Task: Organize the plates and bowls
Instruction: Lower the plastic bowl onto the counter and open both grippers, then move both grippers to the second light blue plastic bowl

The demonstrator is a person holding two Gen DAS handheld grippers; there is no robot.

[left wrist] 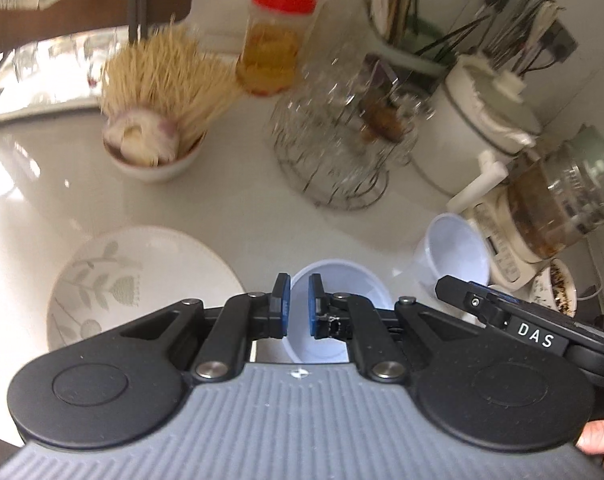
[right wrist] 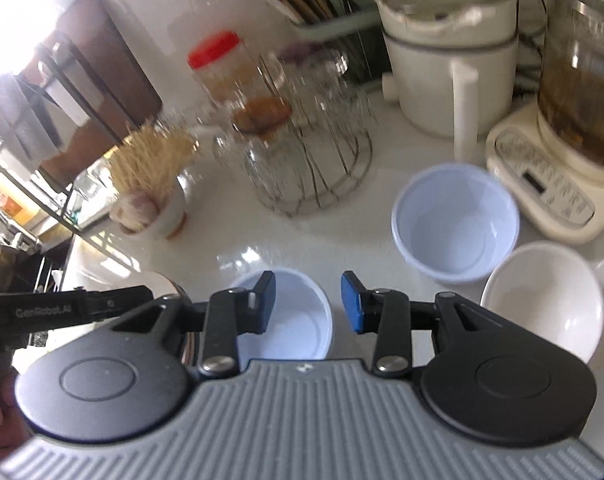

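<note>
Pale-blue bowl (left wrist: 337, 280) rim pinched in left tool (left wrist: 298, 306); right tool (right wrist: 307, 302) open above it, empty.

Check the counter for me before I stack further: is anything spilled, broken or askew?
Nothing spilled or broken shows. The one oddity: the left gripper pinches the pale blue bowl by its rim; the second bowl stands upright on the counter.

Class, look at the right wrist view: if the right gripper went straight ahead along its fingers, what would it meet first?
Most likely the countertop, between the two pale blue bowls; the right gripper is open and empty. Depth is unclear.
</note>
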